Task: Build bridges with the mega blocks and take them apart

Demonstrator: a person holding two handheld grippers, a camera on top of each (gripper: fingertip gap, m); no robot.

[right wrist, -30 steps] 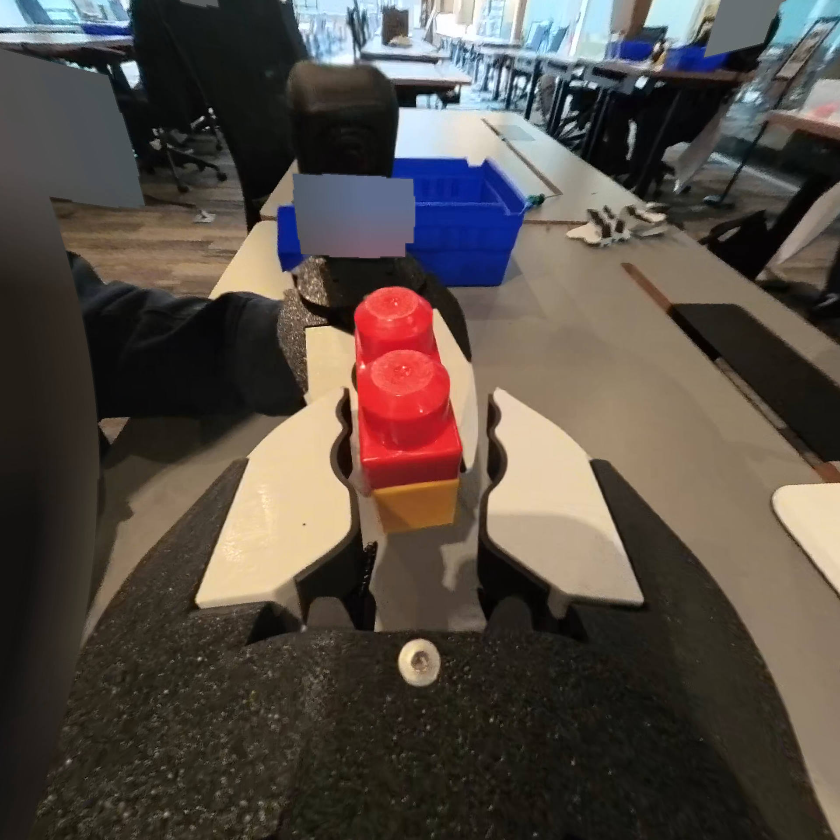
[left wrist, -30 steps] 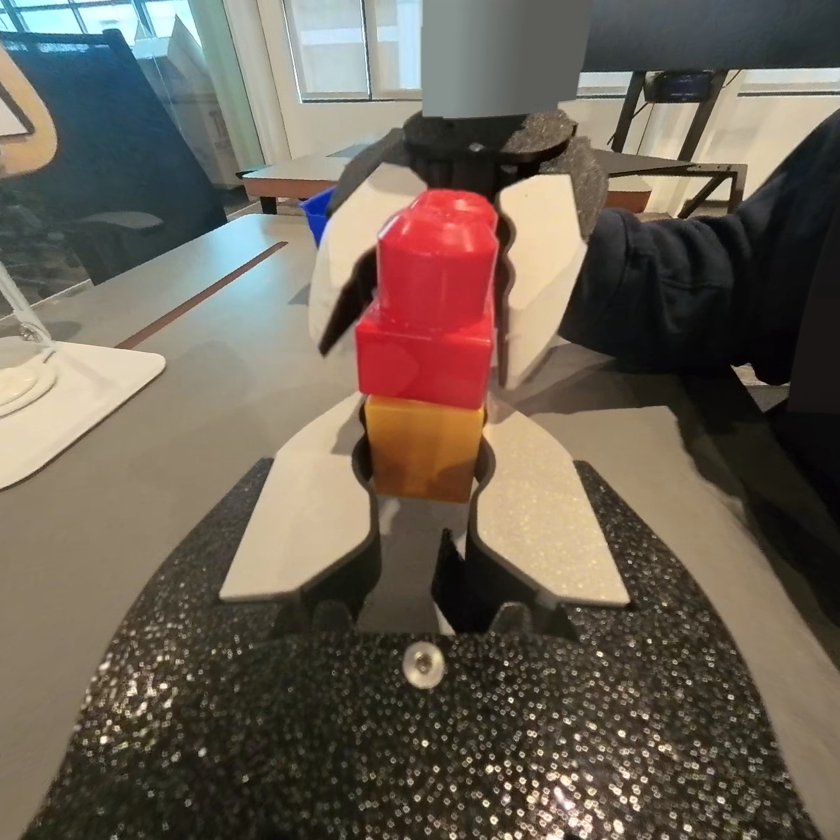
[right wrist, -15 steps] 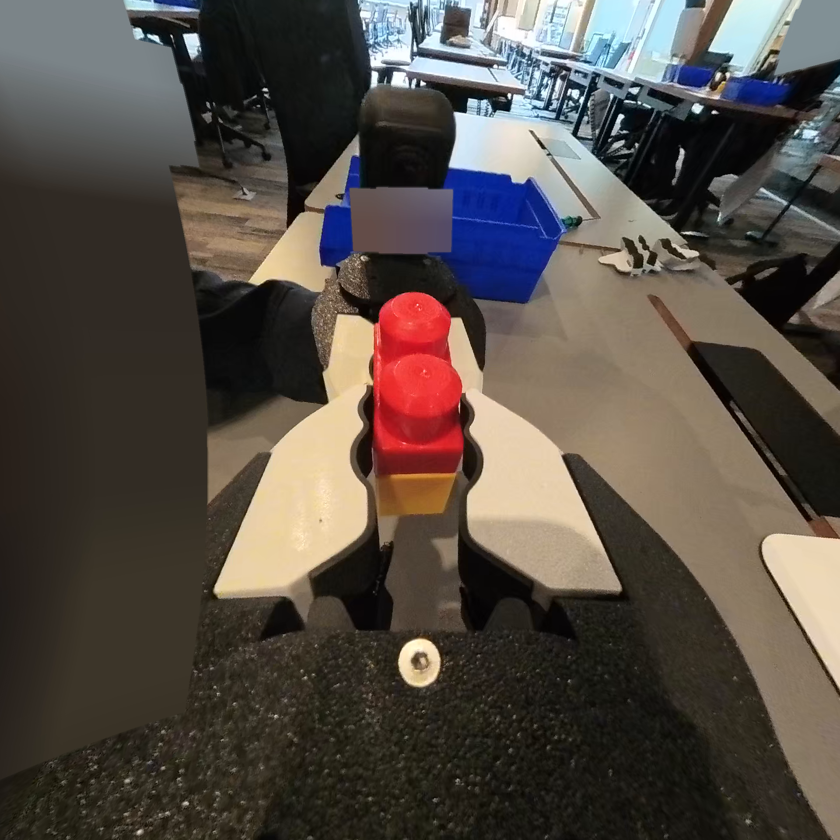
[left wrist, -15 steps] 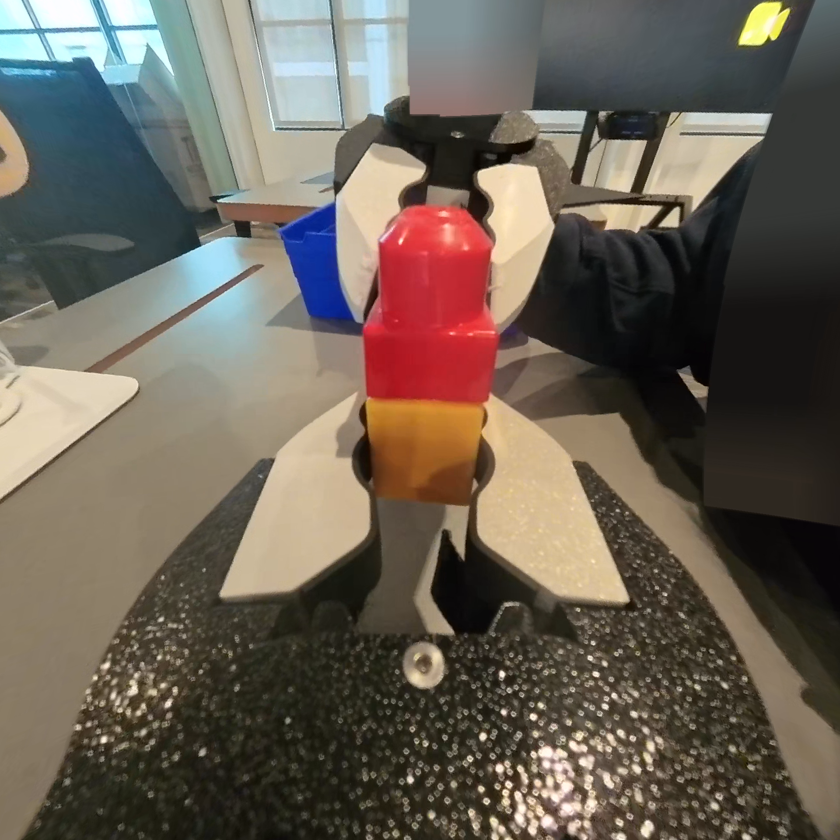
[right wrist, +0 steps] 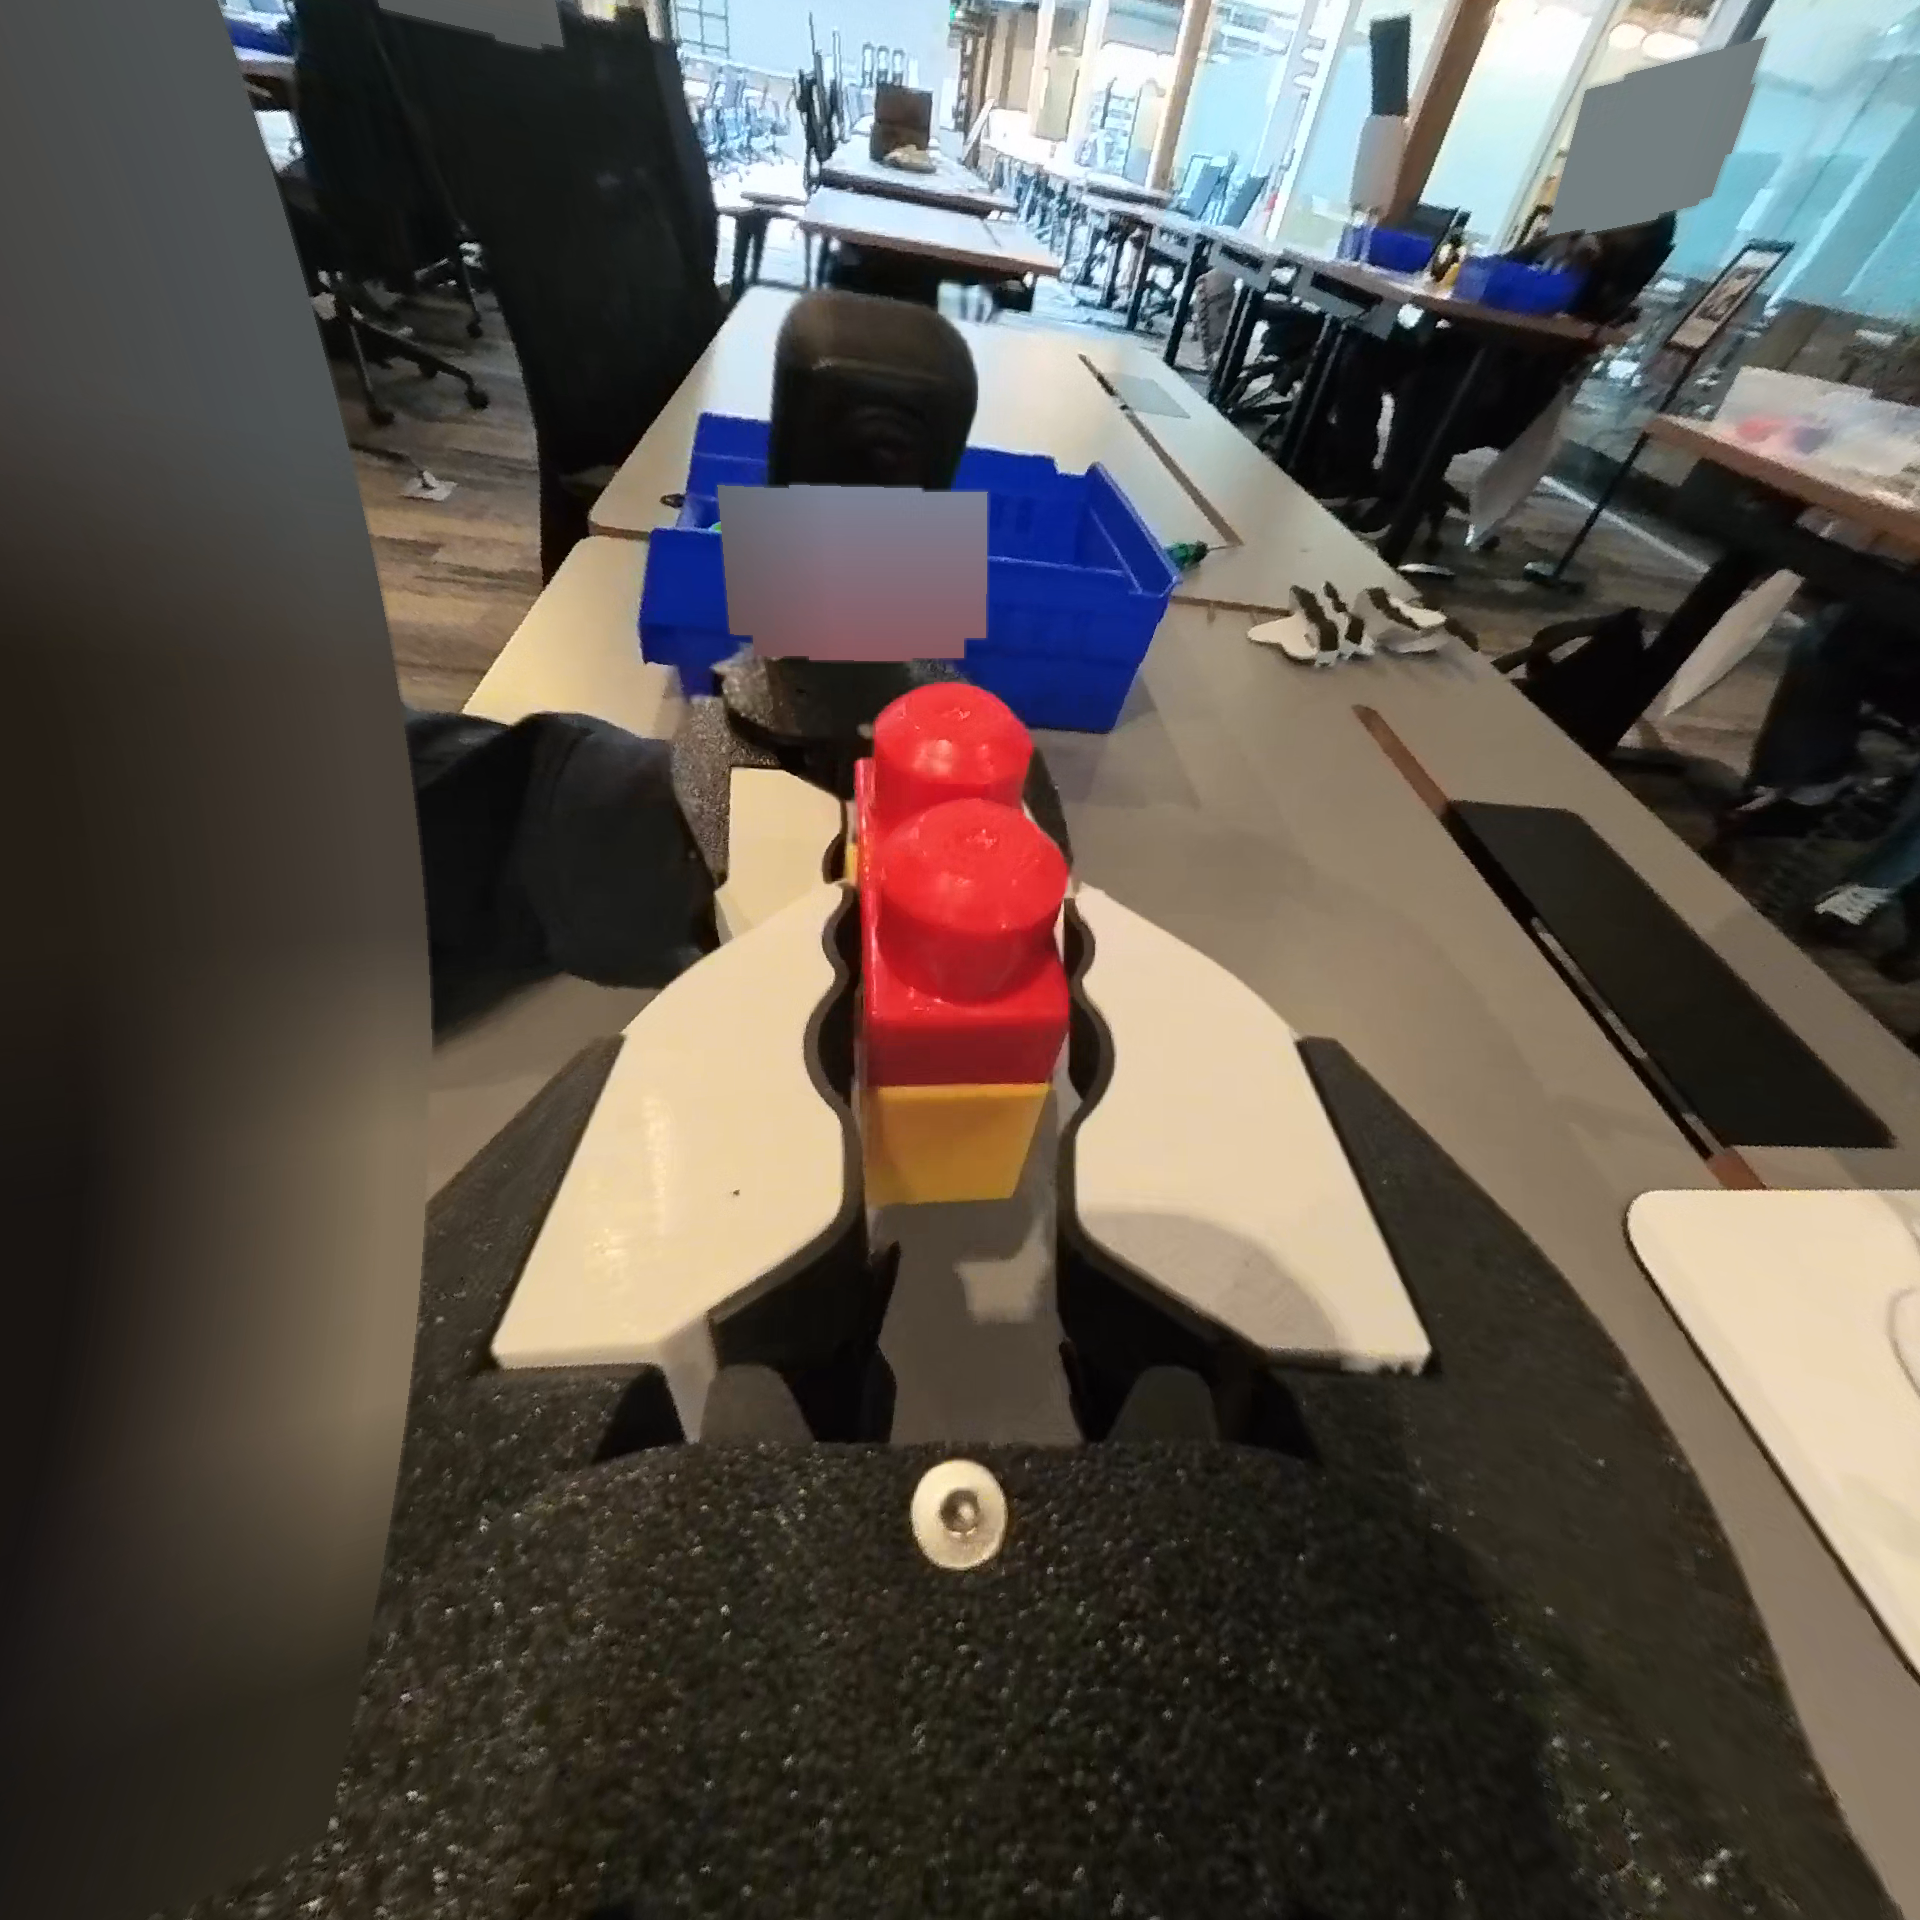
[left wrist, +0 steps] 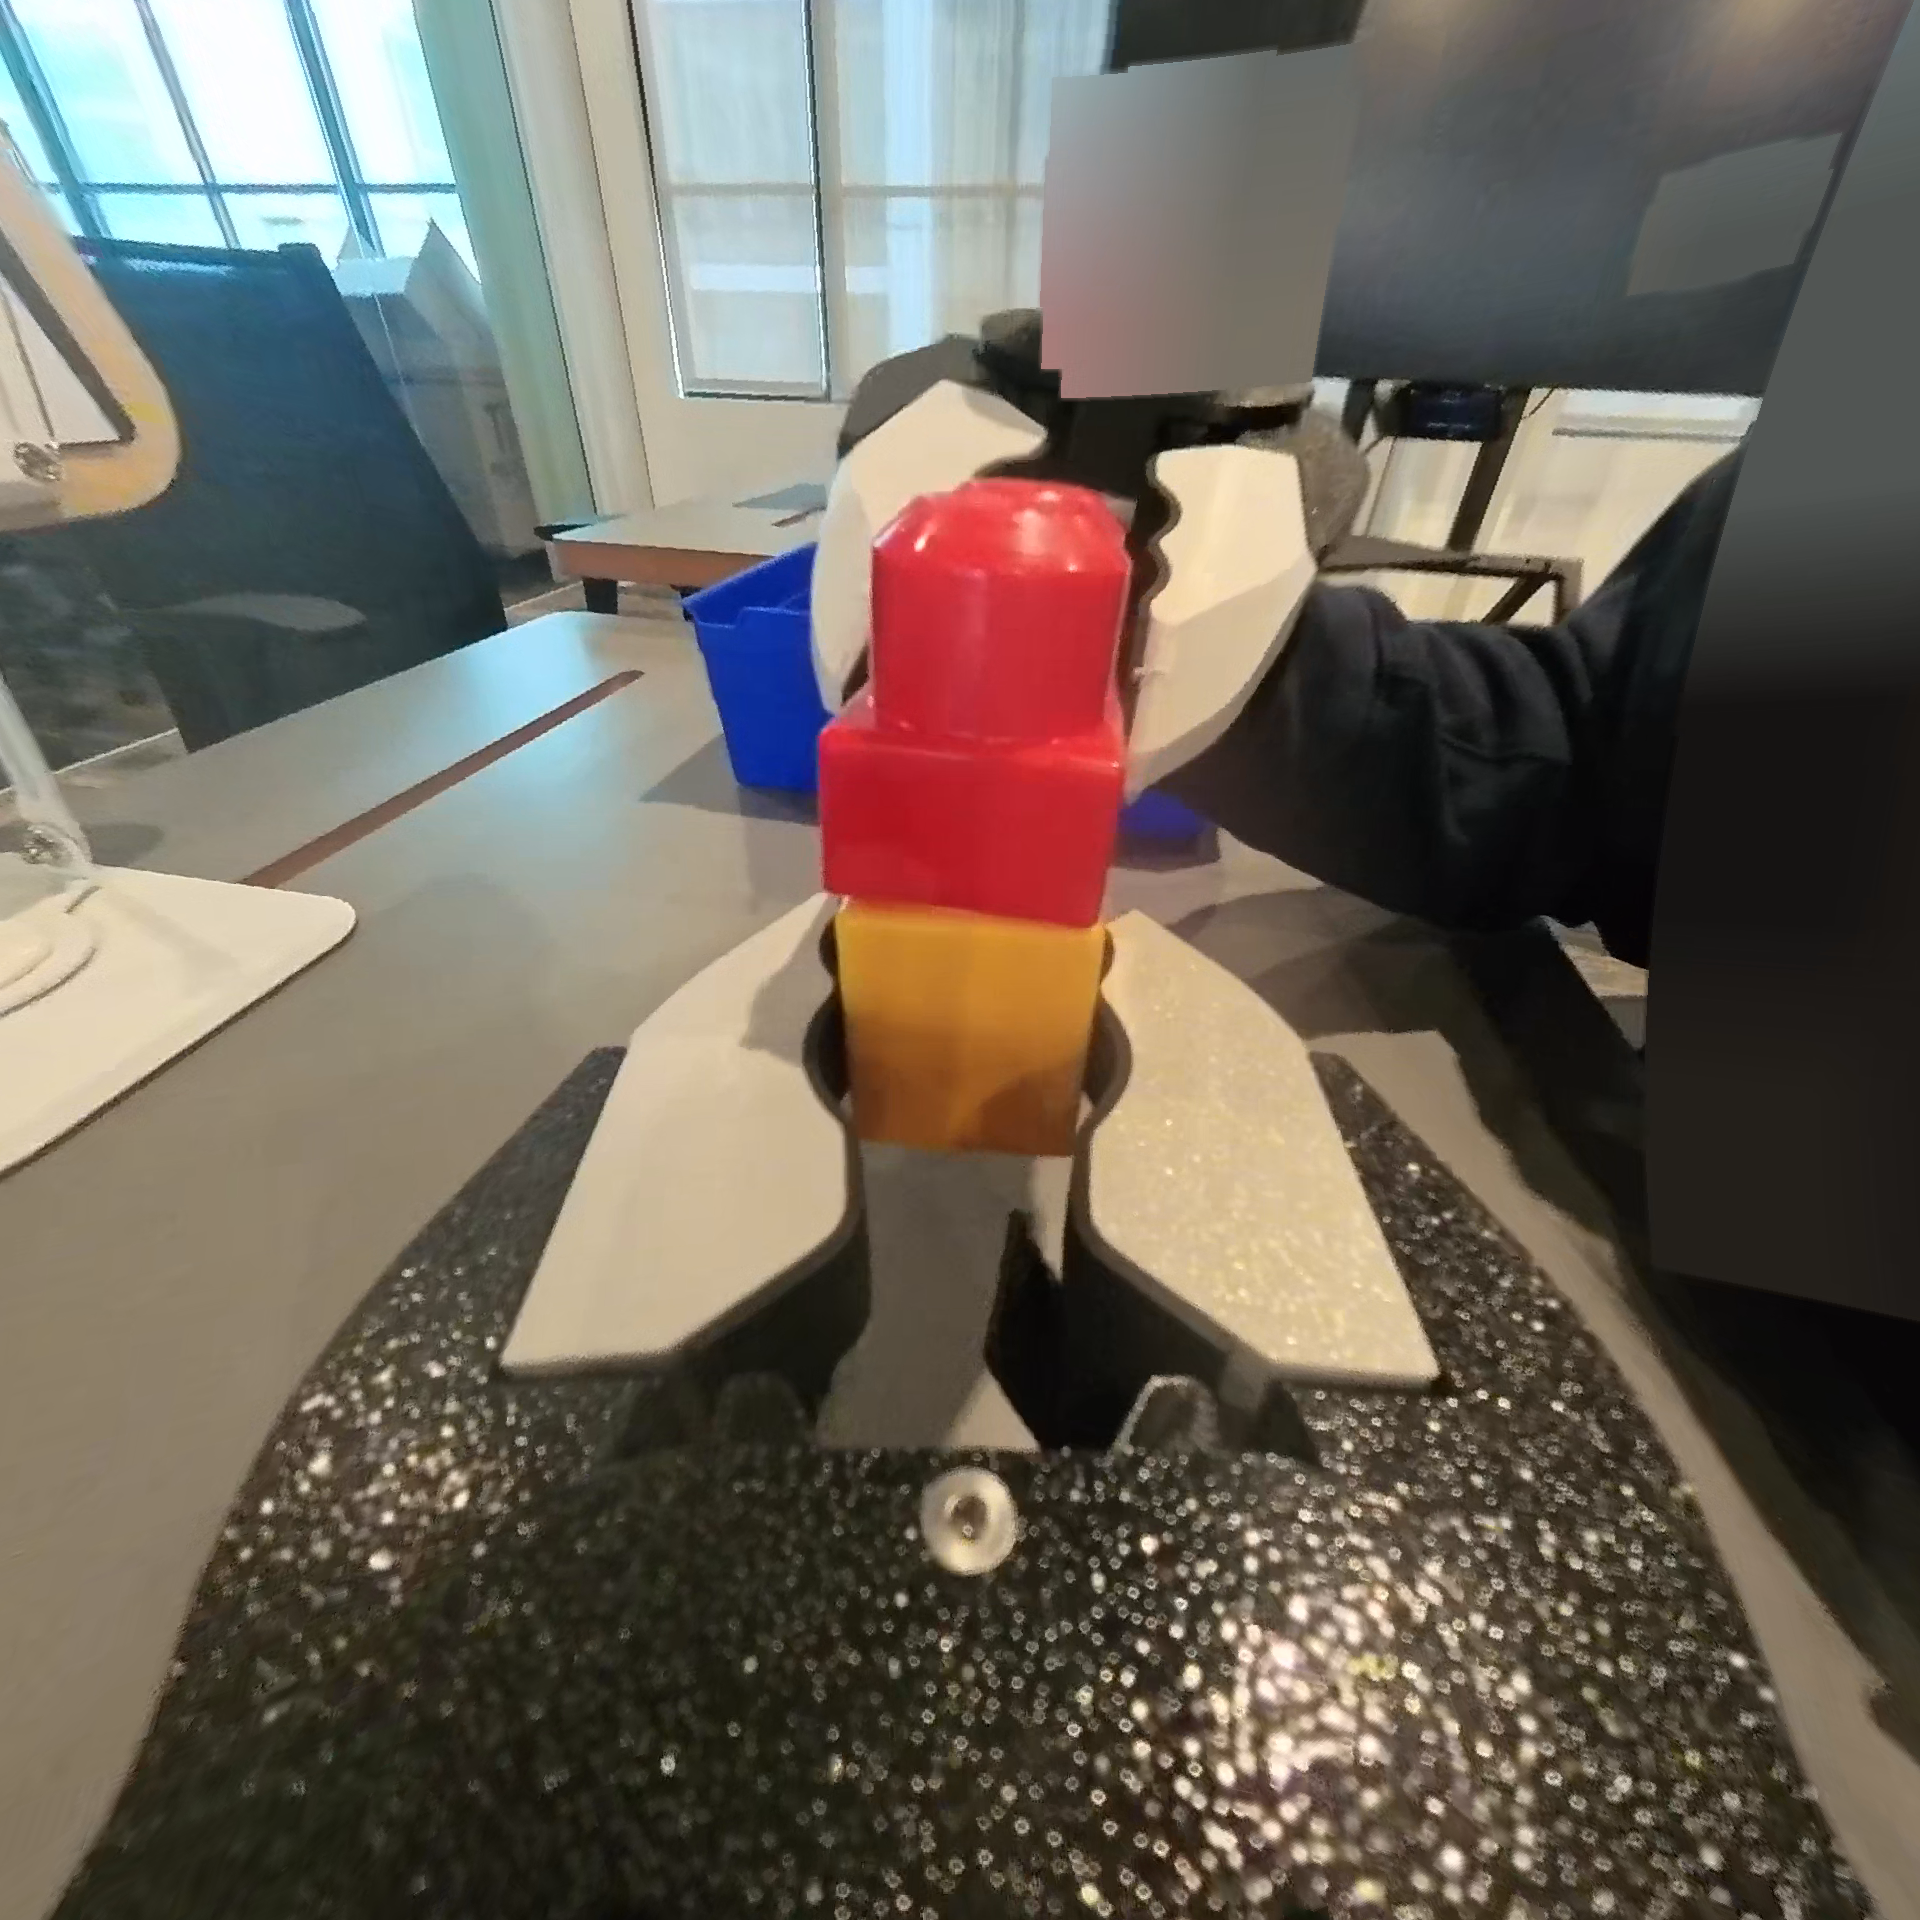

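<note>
A red two-stud block (left wrist: 971, 805) sits pressed onto a yellow block (left wrist: 966, 1039). My left gripper (left wrist: 971, 997) is shut on the yellow block, its white fingers on both sides. My right gripper (left wrist: 1049, 561) comes from the far side and clasps the red block. In the right wrist view my right gripper (right wrist: 961, 935) is shut on the red block (right wrist: 961, 997), with the yellow block (right wrist: 951, 1138) under it and the left gripper (right wrist: 790, 831) beyond. I cannot tell whether the stack rests on the grey table (right wrist: 1247, 935).
A blue bin (right wrist: 1070, 613) stands on the table behind the left gripper; it also shows in the left wrist view (left wrist: 764, 686). A white pad (left wrist: 156, 987) lies at the left, a black strip (right wrist: 1642, 966) at the right. A dark sleeve (left wrist: 1455, 748) reaches in. There is about 4 cm between the tips of the two grippers.
My right gripper was open around the red block one second ago and has shut on it. My left gripper has stayed shut on the yellow block. Both views have shifted slightly.
</note>
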